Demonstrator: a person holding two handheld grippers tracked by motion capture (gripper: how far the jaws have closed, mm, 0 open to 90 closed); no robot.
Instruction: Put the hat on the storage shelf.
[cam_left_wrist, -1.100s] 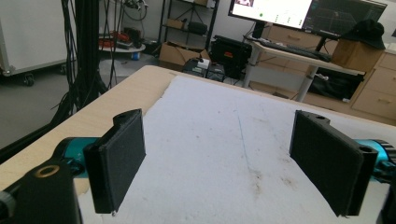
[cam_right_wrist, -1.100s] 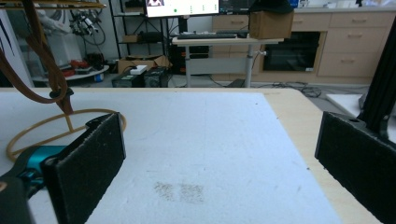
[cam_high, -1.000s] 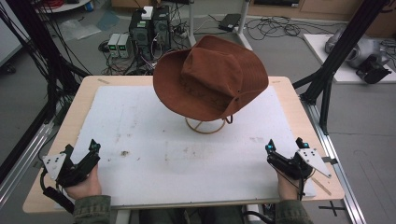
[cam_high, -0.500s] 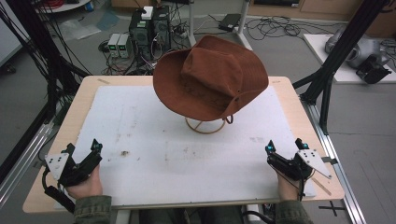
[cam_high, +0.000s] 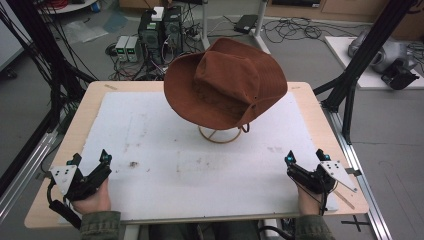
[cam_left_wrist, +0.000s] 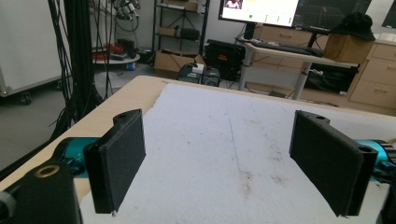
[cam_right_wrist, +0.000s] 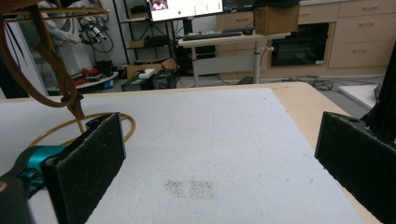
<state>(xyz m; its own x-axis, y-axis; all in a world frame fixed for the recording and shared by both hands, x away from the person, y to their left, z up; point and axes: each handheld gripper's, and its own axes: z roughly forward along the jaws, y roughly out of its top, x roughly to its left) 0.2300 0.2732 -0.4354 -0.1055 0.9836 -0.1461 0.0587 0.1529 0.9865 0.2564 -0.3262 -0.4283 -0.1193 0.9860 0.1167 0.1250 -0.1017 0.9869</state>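
On the white table (cam_high: 165, 145) the brown hat (cam_high: 227, 82) sat on its stand at the far middle, well apart from the wide-open left gripper (cam_high: 90, 159) and right gripper (cam_high: 306, 156), so a two-sided reach for the brim looked wisest.

We see even, soft overhead light across the white worktop (cam_high: 165, 140), with only a faint shadow under the hat (cam_high: 227, 82). The high view is slightly grainy. In both gripper views, the near black pads (cam_left_wrist: 119, 161) look soft, and monitors in the background glare.
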